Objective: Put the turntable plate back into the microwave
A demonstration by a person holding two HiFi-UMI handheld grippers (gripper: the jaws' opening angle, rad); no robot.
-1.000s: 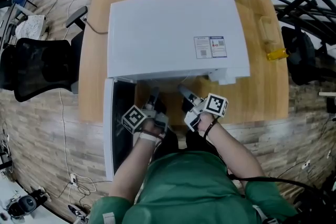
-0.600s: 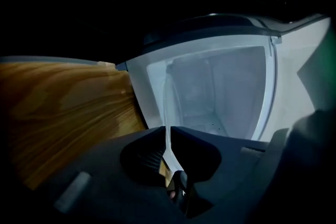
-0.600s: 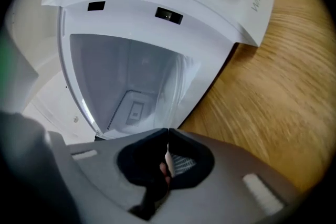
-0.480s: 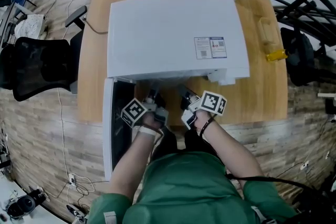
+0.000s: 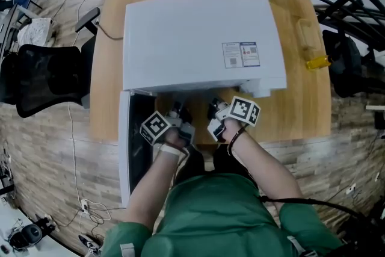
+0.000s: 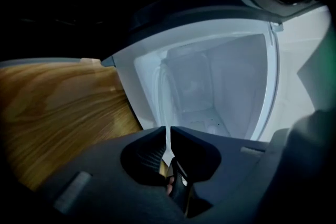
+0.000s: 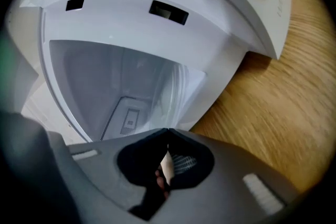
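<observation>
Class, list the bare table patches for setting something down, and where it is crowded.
Bare: table right of the microwave, up to the yellow object; strip at its left. Crowded: its mouth, left hand-held gripper and right hand-held gripper.

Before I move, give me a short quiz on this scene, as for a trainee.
1. True or false: the microwave door stands open.
2. In the head view, the yellow thing on the table lies: A, left of the microwave; B, right of it; C, on top of it.
3. What is the left gripper shut on?
Key: 1 true. 2 B. 3 the rim of the plate.
</observation>
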